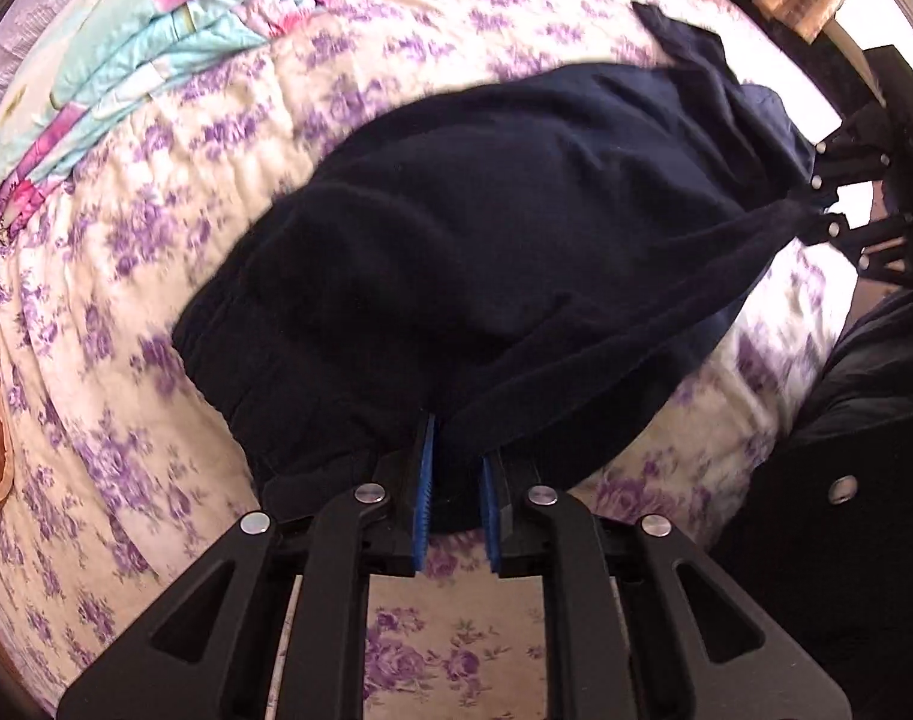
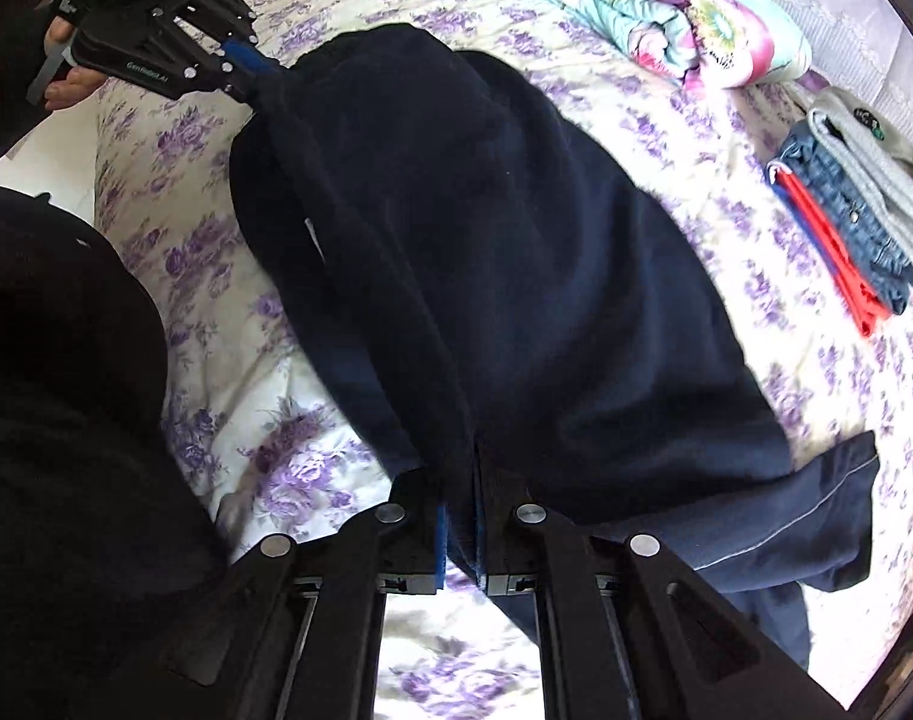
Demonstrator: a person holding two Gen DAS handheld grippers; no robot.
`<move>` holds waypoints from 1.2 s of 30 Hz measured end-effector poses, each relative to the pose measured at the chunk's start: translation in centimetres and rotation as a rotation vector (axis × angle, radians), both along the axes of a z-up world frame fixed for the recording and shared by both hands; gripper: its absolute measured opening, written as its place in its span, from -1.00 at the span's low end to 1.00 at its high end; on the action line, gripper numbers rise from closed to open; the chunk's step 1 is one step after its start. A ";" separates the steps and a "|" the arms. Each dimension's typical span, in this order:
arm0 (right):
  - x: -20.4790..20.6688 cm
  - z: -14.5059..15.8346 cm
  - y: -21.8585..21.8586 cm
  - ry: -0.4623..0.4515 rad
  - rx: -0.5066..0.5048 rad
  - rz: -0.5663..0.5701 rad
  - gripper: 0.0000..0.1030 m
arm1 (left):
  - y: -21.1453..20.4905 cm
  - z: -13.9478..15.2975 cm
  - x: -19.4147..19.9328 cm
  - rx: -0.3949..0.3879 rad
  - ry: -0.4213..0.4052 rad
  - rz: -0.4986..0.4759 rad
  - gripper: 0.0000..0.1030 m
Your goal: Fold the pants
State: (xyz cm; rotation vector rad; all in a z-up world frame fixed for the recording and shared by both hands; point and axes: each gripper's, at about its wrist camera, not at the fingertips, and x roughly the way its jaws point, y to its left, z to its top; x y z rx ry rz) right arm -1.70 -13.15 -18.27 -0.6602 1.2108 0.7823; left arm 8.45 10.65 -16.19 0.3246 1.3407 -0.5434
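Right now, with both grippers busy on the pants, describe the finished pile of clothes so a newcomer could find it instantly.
Start from the bed with the purple-flowered cover. Follow it away from the dark navy pants that the left gripper and right gripper hold. Past the rolled pink-and-aqua quilt sits the folded stack. It alone is flat and layered: grey on top, denim, then red.

Pale "GenRobot.AI" lettering, side of left hand-held gripper (image 2: 258, 75)
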 end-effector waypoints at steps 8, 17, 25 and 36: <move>-0.9 -4.3 0.2 0.023 -0.032 -0.060 -0.68 | 0.2 -3.2 -0.3 -0.012 0.048 0.055 -0.50; -0.5 -4.5 -0.7 0.054 0.003 -0.108 -0.57 | 4.1 5.4 -3.8 -0.328 -0.082 0.243 -0.28; 0.9 -2.5 -1.7 0.086 0.023 -0.106 -0.32 | -2.3 -3.6 0.7 -0.245 0.105 0.458 -0.02; 3.6 1.2 0.3 0.113 0.199 -0.176 -0.71 | -3.4 -5.2 -0.3 -0.208 0.036 0.467 0.17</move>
